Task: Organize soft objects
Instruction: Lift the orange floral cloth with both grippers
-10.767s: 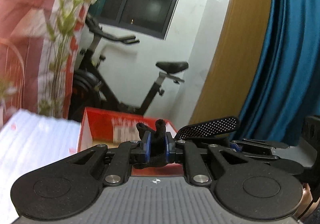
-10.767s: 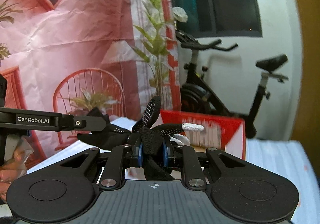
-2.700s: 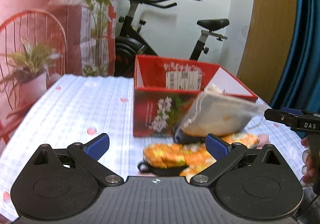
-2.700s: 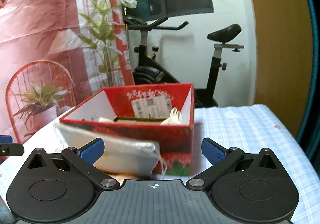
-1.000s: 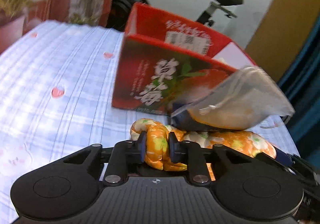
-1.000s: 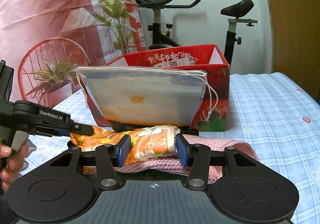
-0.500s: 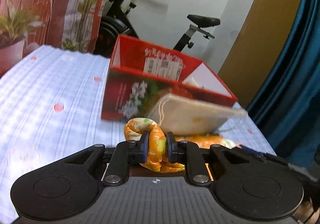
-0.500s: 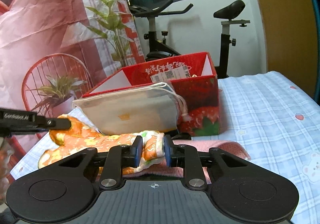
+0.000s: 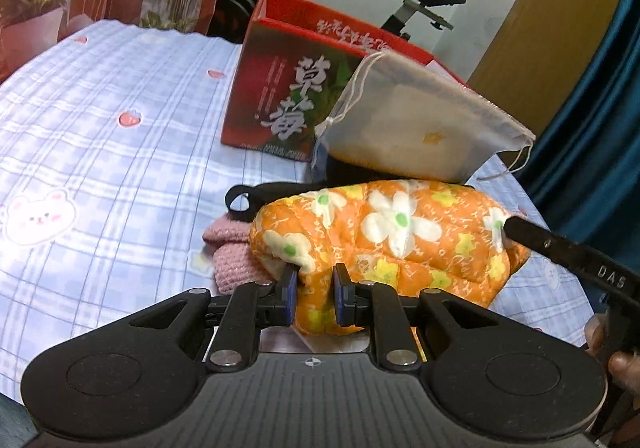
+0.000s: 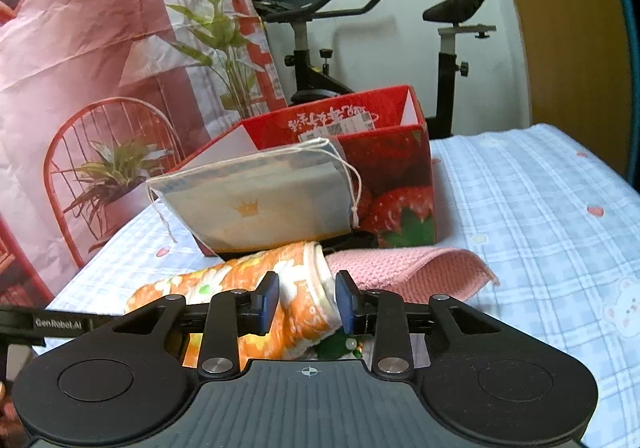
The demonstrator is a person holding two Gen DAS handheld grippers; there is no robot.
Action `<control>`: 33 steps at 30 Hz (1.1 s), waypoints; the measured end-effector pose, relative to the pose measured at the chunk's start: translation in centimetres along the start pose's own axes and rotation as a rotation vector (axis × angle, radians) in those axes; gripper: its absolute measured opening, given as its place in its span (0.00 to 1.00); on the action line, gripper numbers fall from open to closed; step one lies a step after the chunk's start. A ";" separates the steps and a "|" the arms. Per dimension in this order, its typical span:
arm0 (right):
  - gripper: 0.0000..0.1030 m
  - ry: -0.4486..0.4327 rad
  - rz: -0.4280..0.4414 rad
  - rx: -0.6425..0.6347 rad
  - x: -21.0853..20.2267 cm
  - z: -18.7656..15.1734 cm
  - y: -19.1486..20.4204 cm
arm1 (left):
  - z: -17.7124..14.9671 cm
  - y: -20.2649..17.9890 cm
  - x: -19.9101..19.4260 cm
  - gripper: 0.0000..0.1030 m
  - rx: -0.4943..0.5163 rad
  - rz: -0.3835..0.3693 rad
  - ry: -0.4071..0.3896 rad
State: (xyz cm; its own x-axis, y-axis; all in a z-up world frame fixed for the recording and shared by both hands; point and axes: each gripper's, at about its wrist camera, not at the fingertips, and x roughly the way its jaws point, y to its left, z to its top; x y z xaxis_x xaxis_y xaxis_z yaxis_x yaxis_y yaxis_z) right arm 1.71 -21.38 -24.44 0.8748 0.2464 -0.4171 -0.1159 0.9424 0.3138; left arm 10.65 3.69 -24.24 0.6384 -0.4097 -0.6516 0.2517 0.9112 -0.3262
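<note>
An orange flowered quilted cloth (image 9: 392, 232) lies in front of the red strawberry box (image 9: 280, 99). My left gripper (image 9: 314, 298) is shut on its near left end. My right gripper (image 10: 307, 302) has its jaws around the cloth's other end (image 10: 296, 288), partly parted and touching it; its arm shows in the left wrist view (image 9: 568, 252). A white drawstring bag (image 9: 420, 123) leans against the box, also seen in the right wrist view (image 10: 264, 199). A pink knitted cloth (image 10: 416, 268) lies under the orange cloth.
The blue checked bedsheet (image 9: 100, 127) covers the surface. A black strap loop (image 9: 240, 197) lies beside the pink cloth. An exercise bike (image 10: 320, 47) stands behind the box, a printed backdrop (image 10: 100, 47) on the left, and a teal curtain (image 9: 600, 87) at the right.
The right gripper's jaws have parted from a tight pinch on the orange cloth's end. The left gripper stays shut on the cloth and has lifted and tilted toward the bed.
</note>
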 end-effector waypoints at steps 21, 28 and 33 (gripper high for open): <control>0.19 0.030 -0.011 -0.135 1.6 0.1 1.2 | -0.5 0.4 0.9 0.19 -0.026 -0.005 0.025; 0.16 0.028 0.028 -0.181 0.8 0.1 2.5 | -0.5 0.1 1.1 0.19 -0.021 -0.004 0.032; 0.14 0.044 0.027 -0.151 1.0 -0.1 2.0 | -0.6 0.3 1.3 0.20 -0.028 -0.012 0.032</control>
State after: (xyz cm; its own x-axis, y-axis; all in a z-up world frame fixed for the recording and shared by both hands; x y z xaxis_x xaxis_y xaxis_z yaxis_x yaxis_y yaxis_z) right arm 2.33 -19.23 -24.37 0.8491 0.2790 -0.4485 -0.2114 0.9577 0.1955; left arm 11.11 3.36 -25.62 0.6116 -0.4218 -0.6693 0.2385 0.9049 -0.3524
